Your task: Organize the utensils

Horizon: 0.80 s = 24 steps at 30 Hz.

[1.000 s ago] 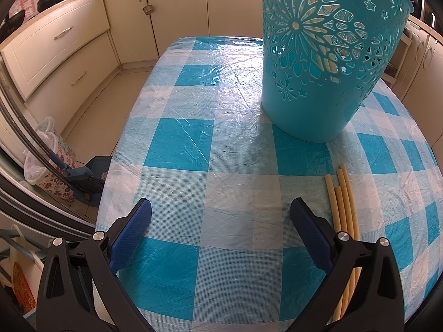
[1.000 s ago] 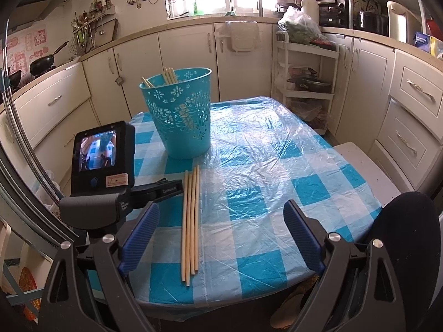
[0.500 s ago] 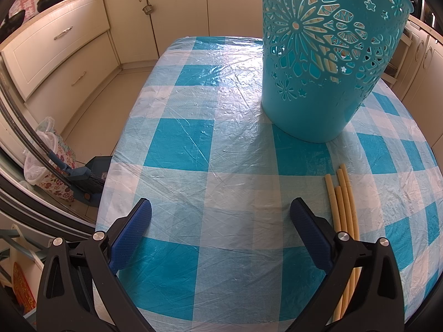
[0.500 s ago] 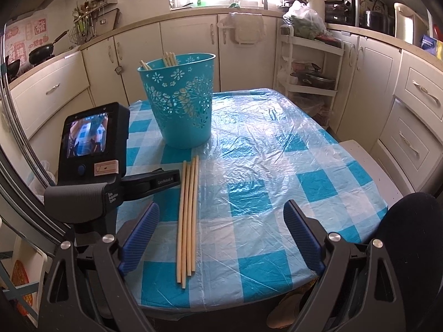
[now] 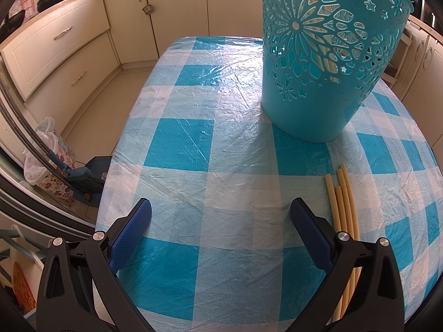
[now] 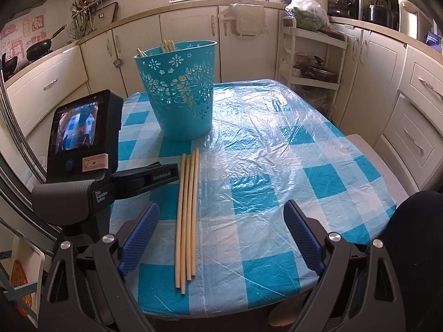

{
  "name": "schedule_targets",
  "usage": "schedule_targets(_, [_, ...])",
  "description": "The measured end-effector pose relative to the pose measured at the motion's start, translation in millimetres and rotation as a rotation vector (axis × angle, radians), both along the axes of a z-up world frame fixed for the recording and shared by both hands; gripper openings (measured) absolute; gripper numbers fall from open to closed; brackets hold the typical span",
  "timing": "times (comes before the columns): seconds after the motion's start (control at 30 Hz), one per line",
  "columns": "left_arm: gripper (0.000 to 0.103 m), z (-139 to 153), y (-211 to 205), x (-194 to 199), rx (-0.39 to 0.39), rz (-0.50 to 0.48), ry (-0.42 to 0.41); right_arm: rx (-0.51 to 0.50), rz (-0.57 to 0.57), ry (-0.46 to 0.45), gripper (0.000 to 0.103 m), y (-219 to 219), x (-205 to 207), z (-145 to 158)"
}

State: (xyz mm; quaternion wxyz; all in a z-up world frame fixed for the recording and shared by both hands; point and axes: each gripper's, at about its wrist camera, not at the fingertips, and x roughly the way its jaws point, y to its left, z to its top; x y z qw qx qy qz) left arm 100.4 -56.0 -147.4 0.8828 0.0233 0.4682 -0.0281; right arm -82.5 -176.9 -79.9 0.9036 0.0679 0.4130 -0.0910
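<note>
Fingers of both grippers spread, empty — four chopsticks [image 6: 187,215] lie loose before the teal basket [image 6: 181,88].

basket [image 6: 182,94] on table [image 6: 277,144] | loose chopsticks [image 6: 188,210] before basket | more chopsticks [image 6: 167,45] in basket

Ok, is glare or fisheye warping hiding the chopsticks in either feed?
Right wrist view: window glare sheens the plastic tablecloth, but the chopsticks read clearly. Left wrist view: chopsticks sit at the warped edge, partly hidden behind the jaws.
</note>
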Motion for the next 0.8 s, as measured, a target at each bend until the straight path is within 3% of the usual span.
schedule_targets(0.4, [0.096,0,0,0,0.0,0.0,0.0,0.028,-0.005,0.02,0.088,-5,5,-10])
schedule_targets(0.8, [0.096,-1,0,0,0.0,0.0,0.0,-0.008,0.017,-0.015,0.088,5,-1,4])
